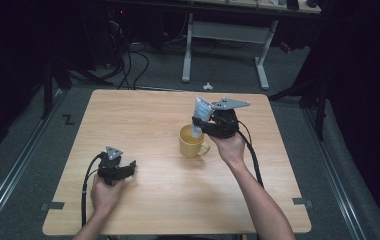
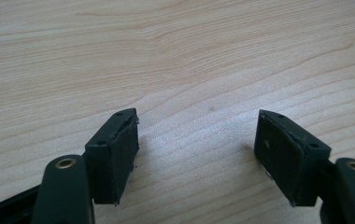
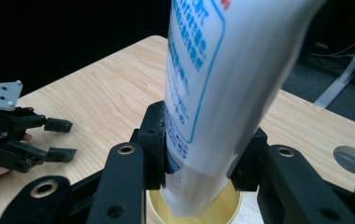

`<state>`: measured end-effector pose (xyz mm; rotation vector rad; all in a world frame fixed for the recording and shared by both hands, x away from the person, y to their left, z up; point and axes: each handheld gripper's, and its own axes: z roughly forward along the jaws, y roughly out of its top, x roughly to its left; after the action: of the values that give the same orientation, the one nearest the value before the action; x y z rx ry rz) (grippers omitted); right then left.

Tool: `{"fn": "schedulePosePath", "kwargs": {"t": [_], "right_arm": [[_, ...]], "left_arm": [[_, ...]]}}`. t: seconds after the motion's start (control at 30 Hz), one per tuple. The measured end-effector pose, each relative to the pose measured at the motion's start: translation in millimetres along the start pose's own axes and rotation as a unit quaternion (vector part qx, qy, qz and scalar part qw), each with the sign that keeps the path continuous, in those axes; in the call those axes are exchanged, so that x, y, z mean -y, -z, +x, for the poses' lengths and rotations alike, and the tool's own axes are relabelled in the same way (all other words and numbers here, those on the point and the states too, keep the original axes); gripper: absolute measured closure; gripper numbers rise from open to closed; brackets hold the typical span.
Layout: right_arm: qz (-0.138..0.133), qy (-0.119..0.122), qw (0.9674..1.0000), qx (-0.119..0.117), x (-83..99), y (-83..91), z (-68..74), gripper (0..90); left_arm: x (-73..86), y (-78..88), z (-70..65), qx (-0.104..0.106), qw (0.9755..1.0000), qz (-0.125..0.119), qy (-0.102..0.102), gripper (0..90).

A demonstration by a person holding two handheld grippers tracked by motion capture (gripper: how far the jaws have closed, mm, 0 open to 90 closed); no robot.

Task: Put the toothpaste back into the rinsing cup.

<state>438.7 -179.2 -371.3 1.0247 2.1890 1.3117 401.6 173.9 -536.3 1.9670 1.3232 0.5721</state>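
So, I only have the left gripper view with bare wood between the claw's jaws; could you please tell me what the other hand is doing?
Observer: The right claw is shut on a white tube with blue print, cap end down.
Operator: Thank you. Is the tube above anything?
Observer: Yes, its lower end hangs inside the mouth of a yellow mug on the table.
Operator: And where does my left claw sit relative to that mug?
Observer: In the high view the left claw rests low on the table, open and holding nothing, apart from the mug, nearer the person and to its left.
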Motion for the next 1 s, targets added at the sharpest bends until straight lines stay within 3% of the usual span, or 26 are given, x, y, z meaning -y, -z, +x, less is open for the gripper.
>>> {"fn": "schedulePosePath", "kwargs": {"t": [1.0], "right_arm": [[0.038,-0.014,0.9989,0.022,18.8,-40.5,-2.4,62.8]], "left_arm": [[-0.3,-0.3,-0.4,-0.003,1.0000,0.000,0.000,31.5]]}}
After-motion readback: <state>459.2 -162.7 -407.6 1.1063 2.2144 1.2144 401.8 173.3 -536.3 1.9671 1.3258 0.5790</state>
